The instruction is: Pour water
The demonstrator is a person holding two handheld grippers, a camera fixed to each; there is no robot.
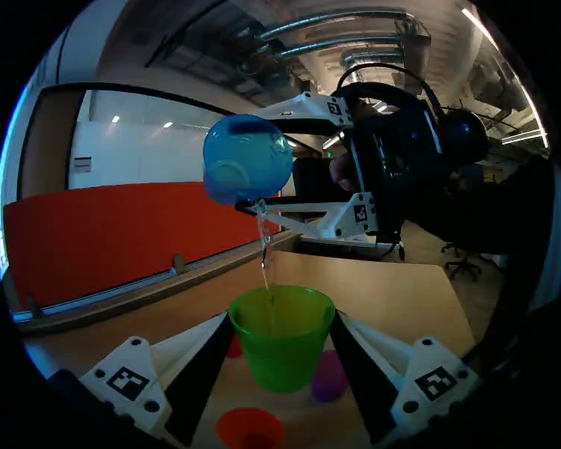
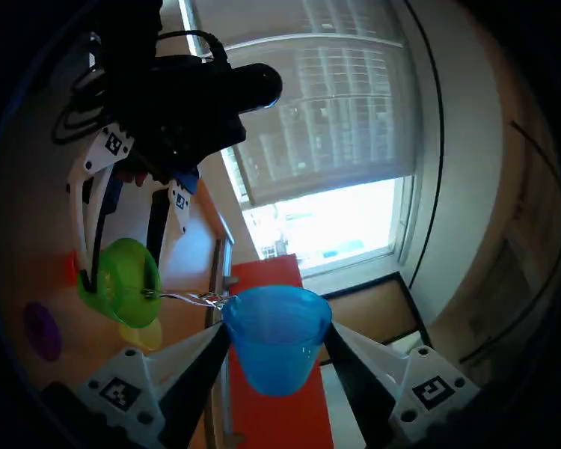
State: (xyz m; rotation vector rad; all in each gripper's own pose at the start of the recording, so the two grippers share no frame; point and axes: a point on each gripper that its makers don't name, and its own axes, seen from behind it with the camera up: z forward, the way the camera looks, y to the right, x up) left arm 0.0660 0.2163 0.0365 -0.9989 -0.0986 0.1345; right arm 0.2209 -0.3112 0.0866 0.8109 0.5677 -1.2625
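left claw (image 1: 281, 320) pinching green cup (image 1: 282, 358) | right claw (image 2: 275, 331) pinching tilted blue cup (image 2: 277, 361) | water (image 1: 264, 251) streaming down

The right gripper (image 1: 244, 163) tips a blue cup (image 1: 247, 153), water (image 1: 264, 247) streaming into the green cup (image 1: 282, 348) gripped by the left gripper (image 1: 282, 320).

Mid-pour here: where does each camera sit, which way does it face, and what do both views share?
Left gripper view: rides on the left tongs, looking across the table along their fingers, which clamp the green cup; beyond, a hand holds the right tongs.
Right gripper view: rides on the right tongs, rolled sideways, facing a window; its fingers clamp the blue cup.
Shared: both cups, both tongs, the water stream, a purple cup.
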